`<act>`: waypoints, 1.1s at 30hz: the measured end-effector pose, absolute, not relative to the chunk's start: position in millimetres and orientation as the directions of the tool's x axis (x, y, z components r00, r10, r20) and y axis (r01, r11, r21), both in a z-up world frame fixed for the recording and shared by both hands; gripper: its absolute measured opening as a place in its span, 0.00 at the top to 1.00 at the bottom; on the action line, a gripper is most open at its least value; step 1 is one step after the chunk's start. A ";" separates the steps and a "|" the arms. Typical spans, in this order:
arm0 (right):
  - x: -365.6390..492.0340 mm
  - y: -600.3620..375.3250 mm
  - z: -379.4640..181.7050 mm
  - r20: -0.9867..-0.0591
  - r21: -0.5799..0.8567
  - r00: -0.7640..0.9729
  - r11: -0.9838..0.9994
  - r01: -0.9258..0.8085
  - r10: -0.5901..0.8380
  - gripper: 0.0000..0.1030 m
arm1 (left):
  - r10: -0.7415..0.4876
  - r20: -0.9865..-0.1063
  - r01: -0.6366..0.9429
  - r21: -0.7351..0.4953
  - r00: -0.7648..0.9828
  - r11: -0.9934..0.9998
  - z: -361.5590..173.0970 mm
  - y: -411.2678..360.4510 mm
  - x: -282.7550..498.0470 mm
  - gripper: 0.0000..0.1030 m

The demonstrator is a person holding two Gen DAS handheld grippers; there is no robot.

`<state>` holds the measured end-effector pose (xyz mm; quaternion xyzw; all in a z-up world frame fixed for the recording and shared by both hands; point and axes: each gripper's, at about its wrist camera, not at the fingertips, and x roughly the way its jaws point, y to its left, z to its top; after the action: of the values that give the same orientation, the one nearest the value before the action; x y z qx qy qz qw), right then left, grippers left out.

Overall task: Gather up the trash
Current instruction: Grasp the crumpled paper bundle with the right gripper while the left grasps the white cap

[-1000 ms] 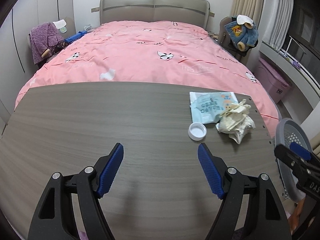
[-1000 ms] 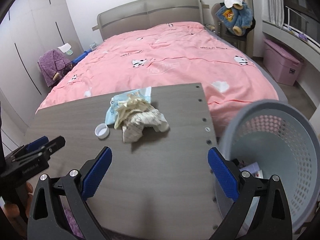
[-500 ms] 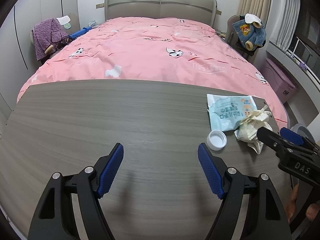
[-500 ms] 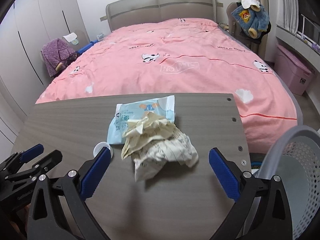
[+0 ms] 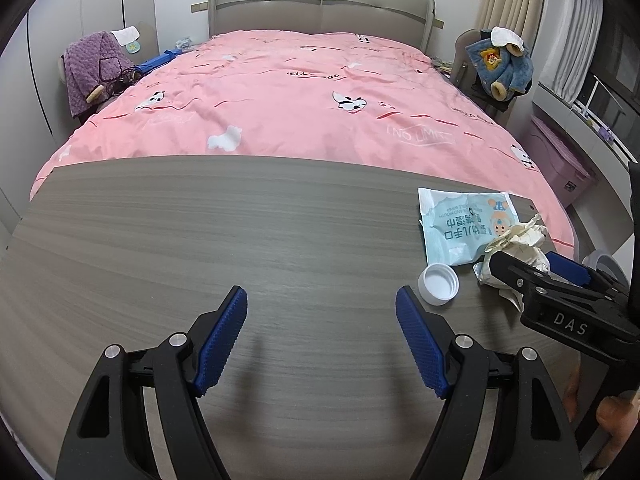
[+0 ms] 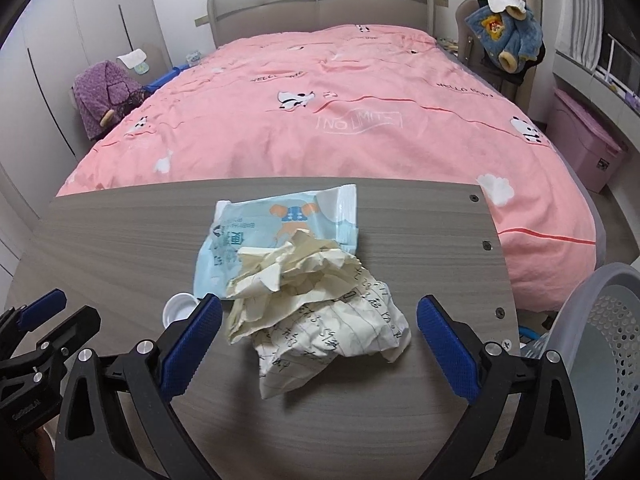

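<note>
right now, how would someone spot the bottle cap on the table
Find the grey wooden table at the foot of the pink bed, then the trash at its right end. The bottle cap sits nearest you, beside the blue wipes packet and crumpled paper: small, round, white, open side up.

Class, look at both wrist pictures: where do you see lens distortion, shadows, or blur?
Left wrist view: the fisheye bows the table edge and darkens the corners; soft shadows lie under the open left claw; everything is sharp. Right wrist view: the same curving bends the basket rim; the crumpled paper casts a soft shadow; no blur or glare.
</note>
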<state>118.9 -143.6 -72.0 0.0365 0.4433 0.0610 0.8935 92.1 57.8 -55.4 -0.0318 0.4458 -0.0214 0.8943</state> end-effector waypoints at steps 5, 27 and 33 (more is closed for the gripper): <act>116.5 -141.1 -73.1 -0.792 0.109 0.594 0.990 -0.095 0.144 0.34 | -0.072 -0.796 0.015 -0.078 0.601 0.997 -55.8 57.4 91.0 0.29; 57.3 -190.7 -40.0 -0.750 0.186 0.646 0.983 -0.001 0.143 0.39 | -0.153 -0.810 0.125 -0.100 0.566 0.987 -61.4 9.3 93.9 0.29; 43.7 -204.7 -39.3 -0.747 0.208 0.649 0.978 0.024 0.143 0.39 | -0.126 -0.817 0.135 -0.060 0.563 0.989 -68.8 -6.9 107.0 0.29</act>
<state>43.7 -204.7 -39.3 0.1002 0.4178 0.0330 0.9024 107.0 -6.9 -68.8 0.0048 0.4617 -0.0737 0.8839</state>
